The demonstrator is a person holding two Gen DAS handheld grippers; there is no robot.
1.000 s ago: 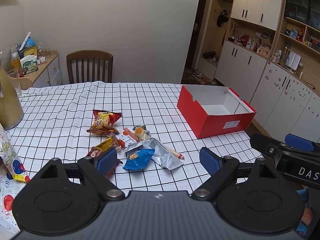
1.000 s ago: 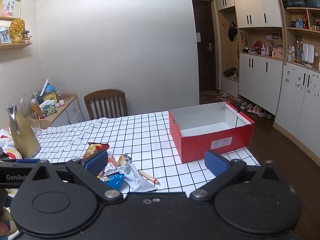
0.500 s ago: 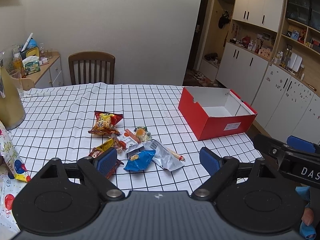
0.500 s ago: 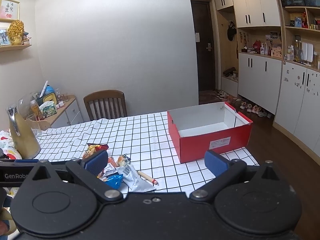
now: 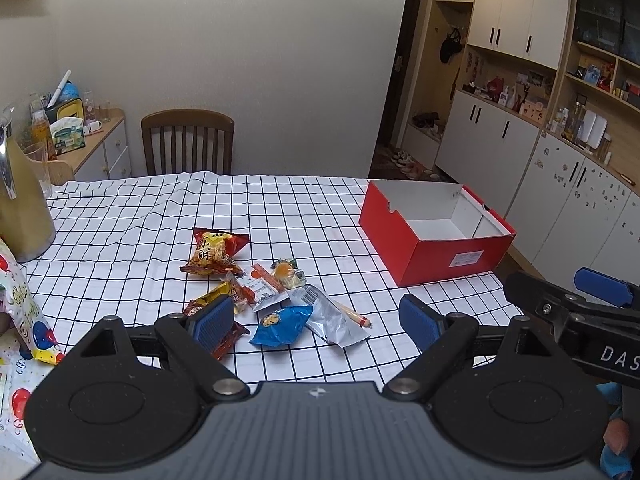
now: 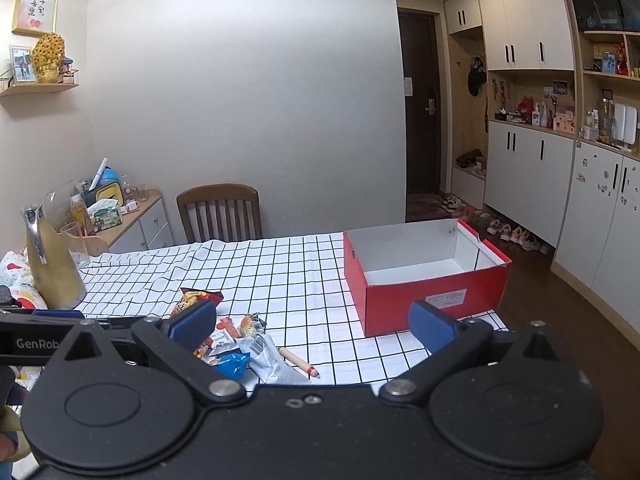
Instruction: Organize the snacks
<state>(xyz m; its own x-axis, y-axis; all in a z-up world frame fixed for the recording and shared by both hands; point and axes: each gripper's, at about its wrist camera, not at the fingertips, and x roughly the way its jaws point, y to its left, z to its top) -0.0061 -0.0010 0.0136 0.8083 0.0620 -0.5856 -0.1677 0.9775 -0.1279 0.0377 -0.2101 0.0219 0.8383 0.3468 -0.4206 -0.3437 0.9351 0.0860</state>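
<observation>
Several snack packets lie in a loose pile on the checked tablecloth: a red-and-yellow bag (image 5: 214, 254), a blue packet (image 5: 280, 324), a silver packet (image 5: 334, 318), a small orange-topped pack (image 5: 286, 274) and a sausage stick (image 5: 354, 315). An open red box (image 5: 436, 258) with a white inside stands to their right, nothing in it. My left gripper (image 5: 316, 322) hovers open just in front of the pile. My right gripper (image 6: 314, 326) is open too, held back near the table's front edge; part of it shows at the right of the left wrist view. The pile (image 6: 240, 344) and red box (image 6: 424, 300) lie ahead of it.
A yellow jug (image 6: 52, 268) stands at the table's left side. A wooden chair (image 5: 188, 142) faces the far edge. A balloon-print bag (image 5: 24, 312) lies at the near left. White cabinets (image 6: 532, 176) line the right wall, with a low sideboard (image 6: 132, 222) at the left.
Both grippers have risen and tilted up slightly, so the table sits a little lower in each view. Their jaws stay apart and the snacks have not moved.
</observation>
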